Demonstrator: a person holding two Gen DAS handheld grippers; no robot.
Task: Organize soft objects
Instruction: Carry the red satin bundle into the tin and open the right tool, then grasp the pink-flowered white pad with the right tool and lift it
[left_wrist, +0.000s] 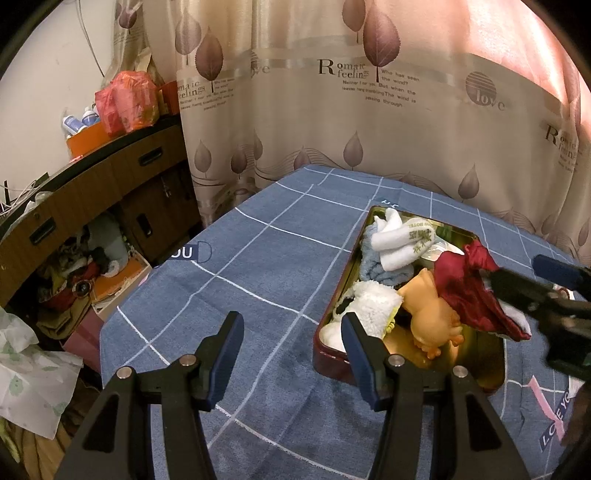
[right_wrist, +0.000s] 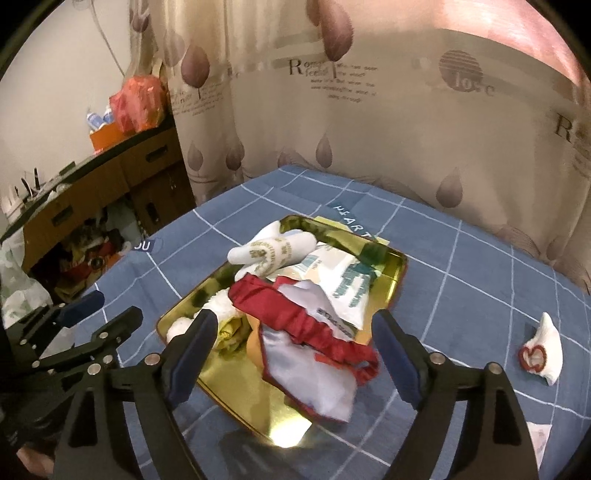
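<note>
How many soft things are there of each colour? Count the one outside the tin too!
White: 4, the printed sock, fluffy cloth, a piece beneath it, and the sock outside the tin
Red and white: 1, cloth
Blue: 1, towel
Orange: 1, toy
Total: 7

Worktop cloth (left_wrist: 258, 258): denim blue with a white grid. Tin (right_wrist: 288, 424): gold inside, dark red outside. Pouch (right_wrist: 306, 325): dark red satin, white lining. Rolled socks (left_wrist: 399, 240): white with olive lettering. Toy (left_wrist: 432, 314): orange. Curtain (left_wrist: 332, 110): beige with mauve leaves and dark lettering. Tongs (left_wrist: 291, 350): black, navy pads
</note>
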